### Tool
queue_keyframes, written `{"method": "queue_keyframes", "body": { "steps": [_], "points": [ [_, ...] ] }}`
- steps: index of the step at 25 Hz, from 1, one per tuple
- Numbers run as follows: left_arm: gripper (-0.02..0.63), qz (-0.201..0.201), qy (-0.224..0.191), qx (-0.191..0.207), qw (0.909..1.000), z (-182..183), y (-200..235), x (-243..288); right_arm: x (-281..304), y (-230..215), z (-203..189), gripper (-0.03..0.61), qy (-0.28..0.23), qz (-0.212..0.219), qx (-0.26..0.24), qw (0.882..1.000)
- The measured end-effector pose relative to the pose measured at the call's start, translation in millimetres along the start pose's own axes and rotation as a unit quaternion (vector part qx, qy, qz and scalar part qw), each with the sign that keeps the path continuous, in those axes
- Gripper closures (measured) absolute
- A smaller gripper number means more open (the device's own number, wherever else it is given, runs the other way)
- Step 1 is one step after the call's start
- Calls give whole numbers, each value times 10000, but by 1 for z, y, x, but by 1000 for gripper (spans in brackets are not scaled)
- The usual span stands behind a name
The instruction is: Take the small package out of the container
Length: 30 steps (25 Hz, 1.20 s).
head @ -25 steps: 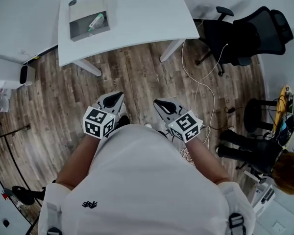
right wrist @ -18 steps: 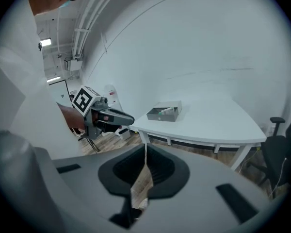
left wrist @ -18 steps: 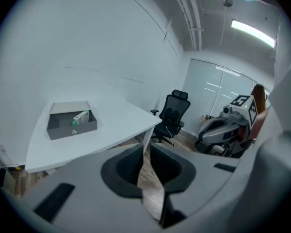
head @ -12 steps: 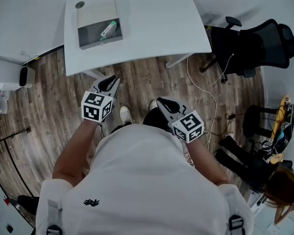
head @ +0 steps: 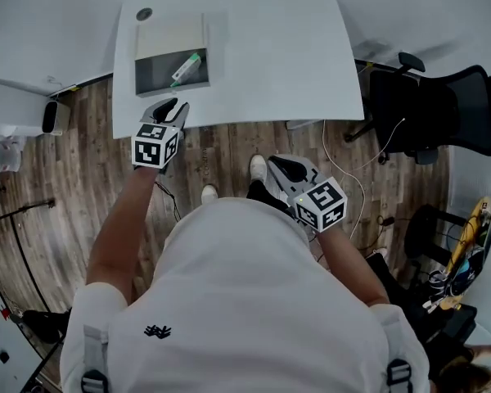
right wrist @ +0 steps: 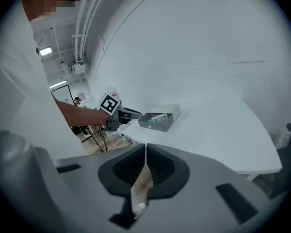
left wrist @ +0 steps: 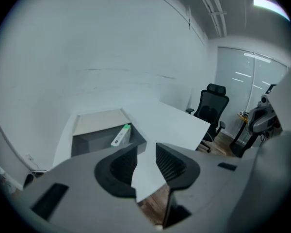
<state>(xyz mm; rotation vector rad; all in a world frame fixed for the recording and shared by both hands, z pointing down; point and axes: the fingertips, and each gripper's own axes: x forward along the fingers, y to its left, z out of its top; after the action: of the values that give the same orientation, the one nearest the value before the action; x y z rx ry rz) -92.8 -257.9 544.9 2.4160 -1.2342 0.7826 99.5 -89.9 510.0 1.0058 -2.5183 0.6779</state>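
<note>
I'm holding the left tongs (head: pixel 173 106) at the table (head: pixel 286 47) edge, upper left, jaws opening w/ nothing btwn, prob. readying for the package (head: pixel 186 68) lying in the box (head: pixel 150 83) just beyond. Right tongs (head: pixel 280 164) are hanging back centre-right, pressed together, empty.

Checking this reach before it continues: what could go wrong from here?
1. The package lies aslant in the container. The left tool, its jaws opening and empty, may hit a wall and miss it.
2. The container sits near the table edge, and the right tool hangs shut, away from it. A snagged pull might drag the container off.
</note>
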Motion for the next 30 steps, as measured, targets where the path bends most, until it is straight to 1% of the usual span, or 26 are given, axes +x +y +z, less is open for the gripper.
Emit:
{"method": "queue_keyframes", "body": {
  "steps": [3, 8, 11, 15, 18, 22, 26, 29, 30],
  "points": [
    [485, 243, 81, 60, 9997, 11, 20, 25, -1, -28, 10, 568, -12, 37, -53, 10000],
    [458, 565, 392, 160, 9975, 15, 55, 57, -4, -62, 20, 568, 2, 92, -40, 9999],
    [442, 646, 616, 220, 9958, 11, 69, 75, -8, -80, 20, 568, 78, 108, -16, 9999],
    [413, 610, 963, 396, 9927, -2, 81, 93, -13, -100, 17, 568, 199, 101, 10, 9998],
    [413, 630, 1204, 513, 9894, -9, 91, 103, -13, -112, 18, 568, 243, 90, 18, 9997],
    [416, 555, 1486, 594, 9856, -17, 88, 113, -18, -126, 18, 568, 254, 92, 37, 9996],
    [453, 664, 1715, 723, 9803, -22, 87, 119, -20, -136, 18, 568, 264, 99, 69, 9996],
    [489, 725, 1760, 804, 9784, -22, 88, 121, -18, -140, 19, 568, 254, 126, 107, 9995],
    [492, 731, 1759, 828, 9782, -21, 87, 122, -17, -140, 19, 568, 250, 135, 119, 9995]
  ]
}}
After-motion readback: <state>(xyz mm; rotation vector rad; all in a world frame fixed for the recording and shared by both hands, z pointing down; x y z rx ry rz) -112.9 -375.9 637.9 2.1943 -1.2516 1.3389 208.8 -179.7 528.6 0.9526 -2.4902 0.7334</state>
